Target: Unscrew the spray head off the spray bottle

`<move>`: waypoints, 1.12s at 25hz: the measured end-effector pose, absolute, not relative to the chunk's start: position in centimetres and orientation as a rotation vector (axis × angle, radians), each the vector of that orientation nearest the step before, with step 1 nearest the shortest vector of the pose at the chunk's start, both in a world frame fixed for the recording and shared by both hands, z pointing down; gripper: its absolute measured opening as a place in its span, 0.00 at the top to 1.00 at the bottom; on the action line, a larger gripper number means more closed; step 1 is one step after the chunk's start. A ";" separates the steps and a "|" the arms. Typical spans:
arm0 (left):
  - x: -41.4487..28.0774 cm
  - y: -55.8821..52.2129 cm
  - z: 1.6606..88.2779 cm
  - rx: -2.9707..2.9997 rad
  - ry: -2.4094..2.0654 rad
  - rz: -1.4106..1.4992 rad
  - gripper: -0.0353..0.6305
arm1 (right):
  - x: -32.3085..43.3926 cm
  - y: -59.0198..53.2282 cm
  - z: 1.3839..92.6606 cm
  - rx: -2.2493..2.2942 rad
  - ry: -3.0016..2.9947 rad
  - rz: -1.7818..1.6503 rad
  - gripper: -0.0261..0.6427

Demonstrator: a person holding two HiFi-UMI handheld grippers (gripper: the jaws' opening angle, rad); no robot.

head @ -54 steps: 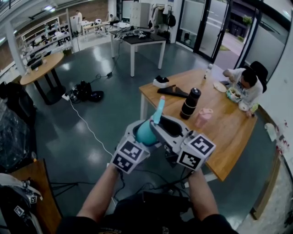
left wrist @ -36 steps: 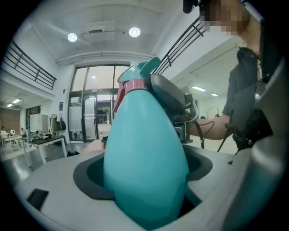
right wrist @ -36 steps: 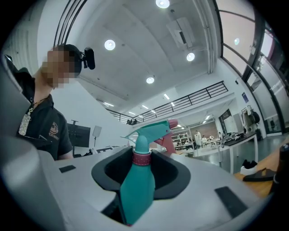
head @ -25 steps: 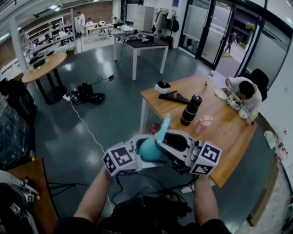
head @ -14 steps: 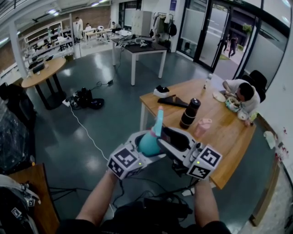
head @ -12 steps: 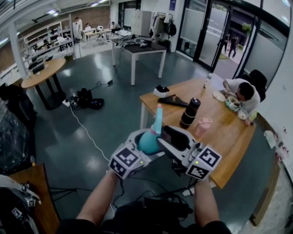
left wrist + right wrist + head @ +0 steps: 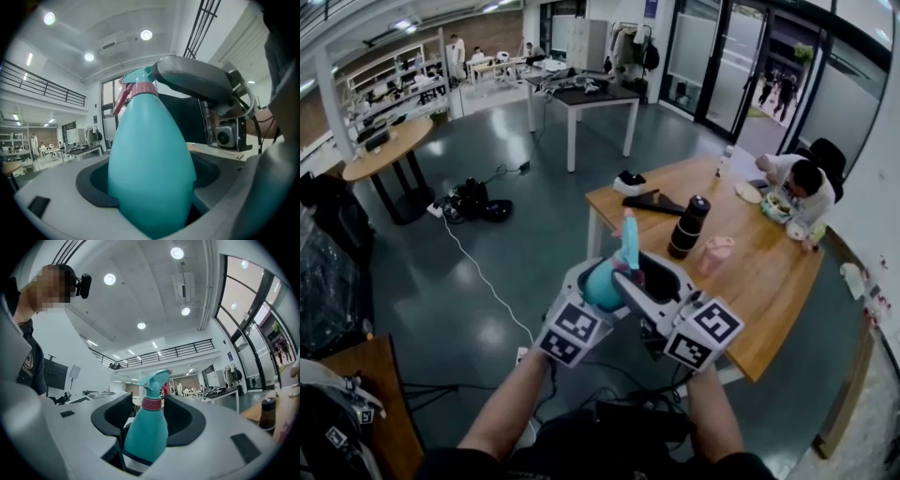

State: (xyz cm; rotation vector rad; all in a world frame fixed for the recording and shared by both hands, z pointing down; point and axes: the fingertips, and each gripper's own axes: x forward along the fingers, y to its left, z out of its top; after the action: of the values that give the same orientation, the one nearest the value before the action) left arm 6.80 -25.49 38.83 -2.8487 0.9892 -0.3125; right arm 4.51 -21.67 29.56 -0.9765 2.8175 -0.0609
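Left gripper view: left gripper point(image 7: 592, 283) clenched on body of teal spray bottle point(image 7: 152, 178), upright in mid-air near wooden table point(image 7: 769, 274). Right gripper view: right gripper point(image 7: 148, 422) released, jaws just opening, flanking pink collar point(image 7: 151, 403) under spray head point(image 7: 155, 378), no contact.

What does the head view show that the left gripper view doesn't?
Only the head view shows a black bottle, a pink cup and a seated person. Only the left gripper view shows the round ceiling lights overhead. Both show the teal spray bottle, clamped in the left gripper.
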 end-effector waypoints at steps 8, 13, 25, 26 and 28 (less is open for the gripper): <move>7.0 -25.7 39.7 -2.831 1.035 -0.369 0.29 | 5.3 -22.6 30.3 -1.096 2.769 -0.114 0.76; 7.3 -24.9 39.2 -2.861 0.934 -0.351 0.29 | 5.4 -22.1 29.9 -1.027 2.798 -0.112 0.77; 8.5 -21.0 38.6 -3.003 0.475 -0.327 0.29 | 6.0 -19.7 29.5 -0.644 2.883 -0.113 0.77; 8.6 -20.6 38.7 -3.014 0.439 -0.328 0.29 | 6.0 -19.4 29.6 -0.604 2.886 -0.115 0.77; 8.7 -19.6 38.8 -3.029 0.367 -0.332 0.29 | 6.1 -18.7 29.6 -0.533 2.893 -0.118 0.77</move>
State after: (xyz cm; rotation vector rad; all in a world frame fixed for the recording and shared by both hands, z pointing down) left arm 8.71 -19.62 38.75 -3.0288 0.3672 -0.3320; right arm 6.13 -18.72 29.59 -0.5327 2.8934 -0.1177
